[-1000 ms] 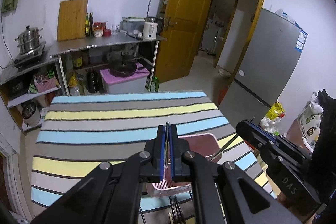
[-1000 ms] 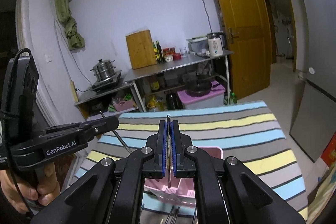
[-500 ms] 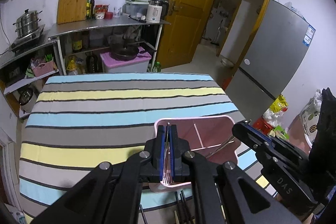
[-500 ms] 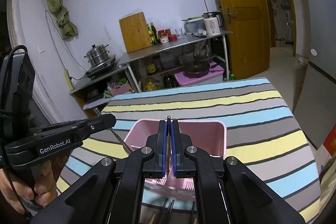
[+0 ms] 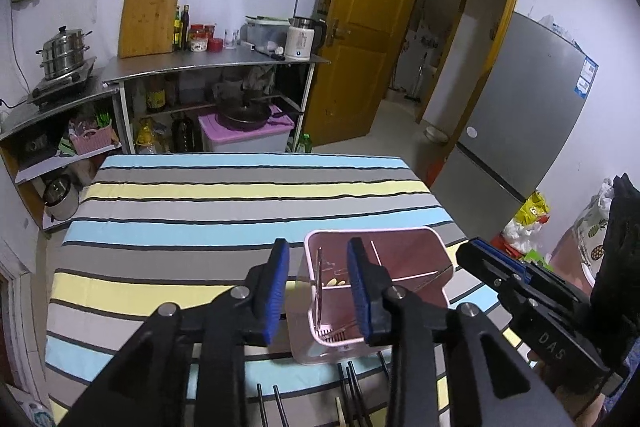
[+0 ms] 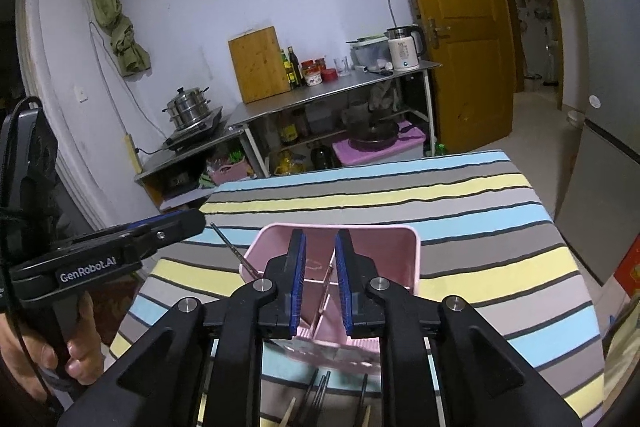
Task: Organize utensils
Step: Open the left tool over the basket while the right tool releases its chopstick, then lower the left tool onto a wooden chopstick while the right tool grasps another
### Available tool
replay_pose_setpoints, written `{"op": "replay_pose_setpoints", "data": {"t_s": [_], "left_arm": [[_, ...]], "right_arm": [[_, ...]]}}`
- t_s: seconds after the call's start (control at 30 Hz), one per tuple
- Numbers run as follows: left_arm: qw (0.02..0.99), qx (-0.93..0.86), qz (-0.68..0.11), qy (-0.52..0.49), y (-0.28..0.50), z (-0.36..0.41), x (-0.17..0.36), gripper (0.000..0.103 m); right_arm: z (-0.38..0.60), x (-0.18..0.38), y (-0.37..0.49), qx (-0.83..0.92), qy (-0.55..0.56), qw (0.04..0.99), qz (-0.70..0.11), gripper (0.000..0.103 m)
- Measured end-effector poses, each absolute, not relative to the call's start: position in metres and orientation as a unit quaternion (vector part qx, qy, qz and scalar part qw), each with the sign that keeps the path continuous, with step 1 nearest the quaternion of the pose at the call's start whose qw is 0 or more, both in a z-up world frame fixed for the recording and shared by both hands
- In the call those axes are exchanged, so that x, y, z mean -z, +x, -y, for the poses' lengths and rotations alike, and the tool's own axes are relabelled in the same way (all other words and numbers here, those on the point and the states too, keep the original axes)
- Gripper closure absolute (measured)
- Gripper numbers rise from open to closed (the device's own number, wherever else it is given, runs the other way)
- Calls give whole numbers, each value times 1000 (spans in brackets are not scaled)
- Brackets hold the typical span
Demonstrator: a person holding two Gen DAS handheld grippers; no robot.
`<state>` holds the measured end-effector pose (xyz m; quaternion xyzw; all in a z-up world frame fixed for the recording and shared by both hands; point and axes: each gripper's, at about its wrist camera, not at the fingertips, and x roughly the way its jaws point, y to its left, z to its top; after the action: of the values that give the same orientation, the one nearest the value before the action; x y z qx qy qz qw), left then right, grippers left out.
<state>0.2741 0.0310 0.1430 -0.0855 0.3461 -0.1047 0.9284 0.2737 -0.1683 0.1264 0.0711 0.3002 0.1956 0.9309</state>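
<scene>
A pink utensil holder (image 5: 404,247) with inner dividers stands near the front of the striped table; it also shows in the right wrist view (image 6: 412,259). My left gripper (image 5: 318,275) is open above its left compartment, where a metal fork (image 5: 319,287) leans. My right gripper (image 6: 320,267) is open and empty just above the holder's divider. A thin metal utensil (image 6: 236,255) leans out over the holder's left rim. Several dark utensils (image 5: 352,395) lie on the table in front of the holder, also seen in the right wrist view (image 6: 316,399).
The striped tablecloth (image 5: 224,203) covers the table. Beyond it stand a steel shelf (image 5: 208,63) with a cutting board, bottles and a kettle, a stove with a steamer pot (image 5: 64,51), a yellow door (image 5: 360,39) and a grey fridge (image 5: 528,115).
Both grippers were shut on thin metal utensils and have opened. The left one's fork now stands in the holder. Both grippers have tilted down over the holder.
</scene>
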Motion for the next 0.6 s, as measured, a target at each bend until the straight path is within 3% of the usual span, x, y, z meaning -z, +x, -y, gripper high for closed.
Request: {"op": "replay_pose_setpoints", "data": {"t_s": [0.6], "left_arm": [[930, 116, -337, -92, 178, -37, -114, 71]], "right_arm": [[202, -121, 194, -189, 80, 936, -285, 87]]}}
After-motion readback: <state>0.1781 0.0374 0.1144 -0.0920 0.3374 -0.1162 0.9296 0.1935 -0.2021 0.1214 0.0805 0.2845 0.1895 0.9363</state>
